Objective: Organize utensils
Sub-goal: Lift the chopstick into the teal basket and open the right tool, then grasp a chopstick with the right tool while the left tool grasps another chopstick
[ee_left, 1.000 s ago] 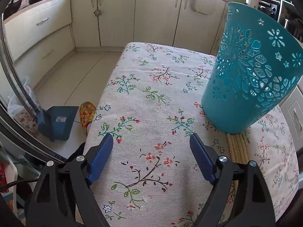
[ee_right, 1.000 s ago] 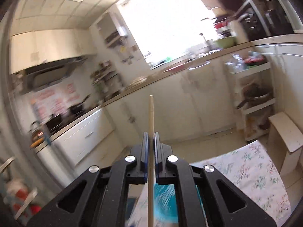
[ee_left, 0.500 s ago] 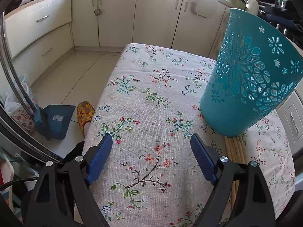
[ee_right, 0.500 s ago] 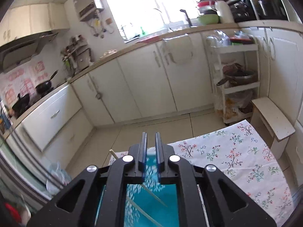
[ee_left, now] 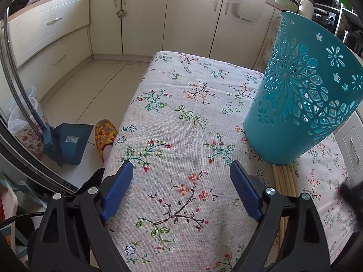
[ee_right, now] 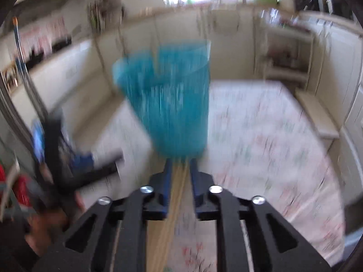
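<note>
A teal perforated basket (ee_left: pixel 301 95) stands upright on the floral tablecloth (ee_left: pixel 188 117); it also shows, blurred, in the right wrist view (ee_right: pixel 168 99). Several wooden chopsticks (ee_left: pixel 284 181) lie side by side on the cloth at its near base. My left gripper (ee_left: pixel 181 176) is open and empty, low over the cloth to the left of the chopsticks. My right gripper (ee_right: pixel 180 165) is open, low over the chopsticks (ee_right: pixel 174 201), which run between its blue fingers (ee_right: pixel 166 179) towards the basket. The right wrist view is motion-blurred.
The table's left edge drops to a tiled floor with a blue dustpan (ee_left: pixel 68 142) and a patterned slipper (ee_left: pixel 105 133). Cream kitchen cabinets (ee_left: pixel 147 15) line the back. A low wooden stool (ee_right: pixel 317 111) stands to the right of the table.
My right gripper, shut on one chopstick held up a second ago, let it go over the basket and dropped down to the chopsticks on the cloth, now open. My left gripper barely moved.
</note>
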The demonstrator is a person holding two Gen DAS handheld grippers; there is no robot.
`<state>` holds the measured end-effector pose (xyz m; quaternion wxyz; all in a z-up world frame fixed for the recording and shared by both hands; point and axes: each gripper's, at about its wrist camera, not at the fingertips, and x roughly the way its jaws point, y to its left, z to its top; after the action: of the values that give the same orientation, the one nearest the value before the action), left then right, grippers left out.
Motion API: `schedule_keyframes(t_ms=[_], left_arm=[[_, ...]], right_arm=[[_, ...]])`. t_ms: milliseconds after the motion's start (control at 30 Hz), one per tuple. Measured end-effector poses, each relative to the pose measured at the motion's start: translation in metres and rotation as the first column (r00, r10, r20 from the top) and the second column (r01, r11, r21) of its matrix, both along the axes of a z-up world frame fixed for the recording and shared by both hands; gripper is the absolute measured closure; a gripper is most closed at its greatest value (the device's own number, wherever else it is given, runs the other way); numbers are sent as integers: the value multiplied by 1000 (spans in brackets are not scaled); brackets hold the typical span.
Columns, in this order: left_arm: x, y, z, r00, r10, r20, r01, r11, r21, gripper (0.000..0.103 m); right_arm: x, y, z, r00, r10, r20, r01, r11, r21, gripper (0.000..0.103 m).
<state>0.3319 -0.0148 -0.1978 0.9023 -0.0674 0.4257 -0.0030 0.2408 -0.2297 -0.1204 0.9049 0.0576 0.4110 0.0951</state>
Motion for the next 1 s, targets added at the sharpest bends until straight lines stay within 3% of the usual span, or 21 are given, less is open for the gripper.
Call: schedule_keyframes(t_ms=[233,533,633,867,1000], left_arm=[[0,1,0,1000,2,-2,-2,1000,-3,19],[0,1,-2,1000,-13,-1,13,1000,-12,19],[-1,-5,-1,999,-46,-2,46,999,1,19],[-22,-54,5,971,-239,-23,240,969,62,19],[-22,-67,2,970,-238,-52,241,967,78,19]], right_arm=[[32,9,-39,995,-11,-103,9,1000,-18,91],[20,-5,-39,993,-11,-118,7,999,-38,97],[9,-18,-42,992,-35,-120,33,999,-17,97],[-7,-44,-47,989,-94,-111,107,986,126,97],[-7,-44,-46,990,-87,-109,103,984,142,97]])
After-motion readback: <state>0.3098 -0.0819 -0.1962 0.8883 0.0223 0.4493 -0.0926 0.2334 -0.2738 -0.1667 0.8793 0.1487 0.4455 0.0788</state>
